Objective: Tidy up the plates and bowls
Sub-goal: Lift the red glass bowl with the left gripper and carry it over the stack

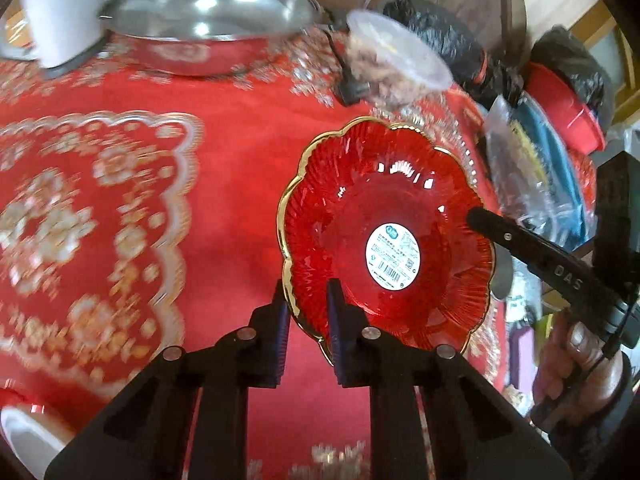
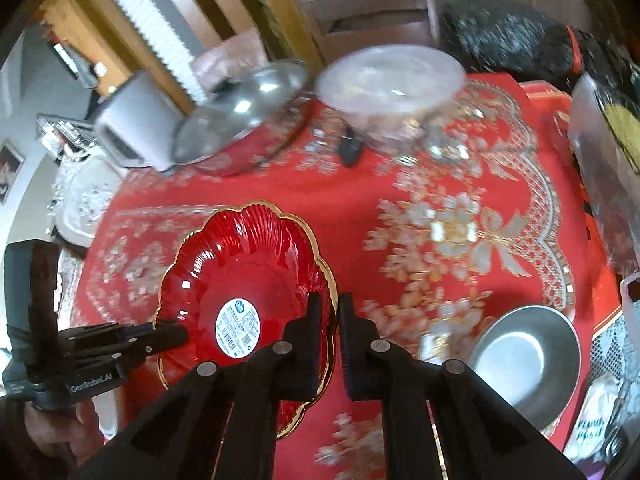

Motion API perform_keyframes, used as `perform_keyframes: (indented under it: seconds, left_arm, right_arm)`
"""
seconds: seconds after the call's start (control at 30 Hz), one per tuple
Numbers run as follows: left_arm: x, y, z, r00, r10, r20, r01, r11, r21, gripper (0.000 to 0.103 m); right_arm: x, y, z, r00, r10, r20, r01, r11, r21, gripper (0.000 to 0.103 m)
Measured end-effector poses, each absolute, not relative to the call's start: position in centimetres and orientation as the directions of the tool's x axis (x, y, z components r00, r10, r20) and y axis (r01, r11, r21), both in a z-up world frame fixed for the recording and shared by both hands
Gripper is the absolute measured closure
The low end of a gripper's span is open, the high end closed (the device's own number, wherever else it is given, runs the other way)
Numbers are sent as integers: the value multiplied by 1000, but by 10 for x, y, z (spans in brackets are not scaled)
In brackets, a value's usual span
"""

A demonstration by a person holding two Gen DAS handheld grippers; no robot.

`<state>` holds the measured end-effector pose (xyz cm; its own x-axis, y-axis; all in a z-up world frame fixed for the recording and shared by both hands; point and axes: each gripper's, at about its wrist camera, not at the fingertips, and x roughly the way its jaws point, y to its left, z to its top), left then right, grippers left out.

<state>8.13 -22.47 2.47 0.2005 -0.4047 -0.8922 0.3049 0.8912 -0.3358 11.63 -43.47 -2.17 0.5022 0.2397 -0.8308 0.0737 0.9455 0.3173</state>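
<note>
We see the left tongs (image 1: 308,312) closed on the near-left edge of the red glass plate (image 1: 384,232), one finger outside the gold scalloped rim and the other inside it. From the right wrist view, the right tongs (image 2: 330,334) straddle the opposite edge of the same red glass plate (image 2: 244,292), one finger over the ribbed inner wall and one just outside the rim; the fingers sit close around the edge, but we cannot tell whether they are pressing on it. The plate is tilted between the two tongs above the red patterned cloth of the bench (image 1: 224,184), and a white oval sticker (image 1: 394,254) sits at its centre. Just right of the right tongs, a metal bowl (image 2: 524,356) rests on the cloth near the bench edge. Farther out, along the back of the bench, stand a lidded steel pan (image 1: 208,24), a white appliance (image 1: 60,12) to its left, and a clear lidded container (image 1: 396,56) to its right. Bags and a red container (image 1: 568,108) crowd the right side beyond the plate. A hand (image 1: 576,360) grips the handle of the right tongs.
</note>
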Motion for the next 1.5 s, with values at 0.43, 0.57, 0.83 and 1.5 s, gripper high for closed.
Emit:
perform_keyframes:
  seconds: [0.43,0.57,0.83,1.5]
  left_arm:
    - [9,-84,92,412,-381,-828,109,923,-370,88]
    - [-10,-42,93,435,-366,-823,60,923,-379,88]
    - [-28,9,84,417,-352,-838,46,929,-367,88]
    - [-28,70,79,378,-407,-832,125,912,-390,88]
  right_arm:
    - [94,-297,28,500,386,-775,-162,921,354,94]
    - [86,-254,32,483,418,-770,-221,909,354,94]
    - [68,-197,37,478,413,-775,-250,910,331,94]
    - [39,-135,33,503,343,-794,-157,939,306,93]
